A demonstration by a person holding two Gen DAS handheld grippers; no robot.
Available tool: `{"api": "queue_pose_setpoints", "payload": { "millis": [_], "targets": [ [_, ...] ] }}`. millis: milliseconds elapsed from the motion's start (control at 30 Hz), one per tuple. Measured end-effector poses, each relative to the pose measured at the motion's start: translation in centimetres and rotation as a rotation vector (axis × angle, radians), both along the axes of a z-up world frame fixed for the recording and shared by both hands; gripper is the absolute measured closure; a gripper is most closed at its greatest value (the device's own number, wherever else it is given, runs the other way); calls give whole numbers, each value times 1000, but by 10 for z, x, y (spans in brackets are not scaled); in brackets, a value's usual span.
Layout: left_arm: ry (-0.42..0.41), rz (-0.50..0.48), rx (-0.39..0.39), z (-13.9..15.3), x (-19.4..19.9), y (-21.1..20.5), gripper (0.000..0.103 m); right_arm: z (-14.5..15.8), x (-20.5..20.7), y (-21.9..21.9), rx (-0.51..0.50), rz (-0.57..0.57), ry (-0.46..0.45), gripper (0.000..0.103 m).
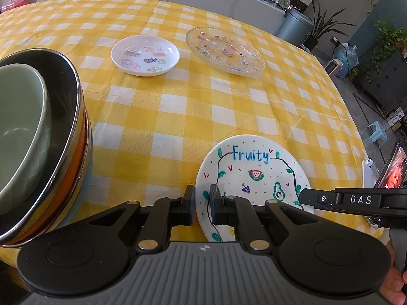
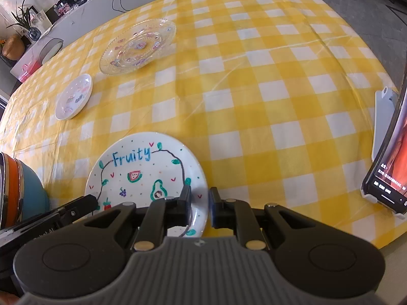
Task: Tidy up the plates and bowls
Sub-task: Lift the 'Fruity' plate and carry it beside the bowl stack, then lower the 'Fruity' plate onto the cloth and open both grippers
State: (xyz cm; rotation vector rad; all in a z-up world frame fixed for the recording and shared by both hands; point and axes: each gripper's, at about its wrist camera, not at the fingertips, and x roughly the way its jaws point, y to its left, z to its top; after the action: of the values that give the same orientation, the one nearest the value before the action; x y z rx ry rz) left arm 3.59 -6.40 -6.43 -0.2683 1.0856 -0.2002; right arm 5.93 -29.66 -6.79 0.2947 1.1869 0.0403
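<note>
Now, left gripper [image 1: 202, 198]: narrow gap, one finger either side of the fruit plate's [image 1: 250, 167] left rim; contact can't be told.
Right gripper [image 2: 199, 200]: same narrow gap, straddling that plate's right rim.
Fruit plate: near edge of the table [image 2: 254, 89], between both grippers.
Bowls [image 1: 38, 137]: nested stack at the near left edge.
Small white plate [image 1: 145, 55]: far side, just beside the glass plate [image 1: 225, 50].
Phone [image 2: 389, 162]: propped at right edge.
</note>
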Motion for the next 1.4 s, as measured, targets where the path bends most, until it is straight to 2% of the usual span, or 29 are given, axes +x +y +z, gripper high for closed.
{"api": "queue_pose_setpoints", "payload": {
  "millis": [167,267,333,400,467,633,800,1000,1100,1200,1300,1400],
  "targets": [
    [4,0,3,0,1,-1,90,1,-1,1,-14,3,-6,90],
    [-3,17,14,2,1,0,88,5,-3,1,-24,-4,-25,85],
    [-14,18,21,5,1,0,84,7,-5,0,-20,-5,-38,80],
    [-19,21,16,8,1,1,79,9,-6,-1,-27,-9,-49,69],
    [-20,26,12,10,3,1,73,11,-6,-1,-38,-12,-58,65],
    [15,4,15,21,13,-2,72,16,-7,-2,-54,-16,-88,55],
    [51,-64,-12,38,26,-8,68,19,-3,-5,-56,-33,-99,53],
    [53,-140,15,63,53,-13,67,20,10,-2,-71,-31,-101,52],
    [38,-178,54,73,72,-15,64,20,22,4,-77,-11,-96,51],
    [72,-238,34,76,94,-16,63,22,37,11,-91,11,-99,40],
    [109,-273,13,74,115,-13,62,24,53,18,-97,31,-105,40],
    [100,-321,48,74,132,-14,60,25,69,22,-99,41,-105,40]
  ]
}}
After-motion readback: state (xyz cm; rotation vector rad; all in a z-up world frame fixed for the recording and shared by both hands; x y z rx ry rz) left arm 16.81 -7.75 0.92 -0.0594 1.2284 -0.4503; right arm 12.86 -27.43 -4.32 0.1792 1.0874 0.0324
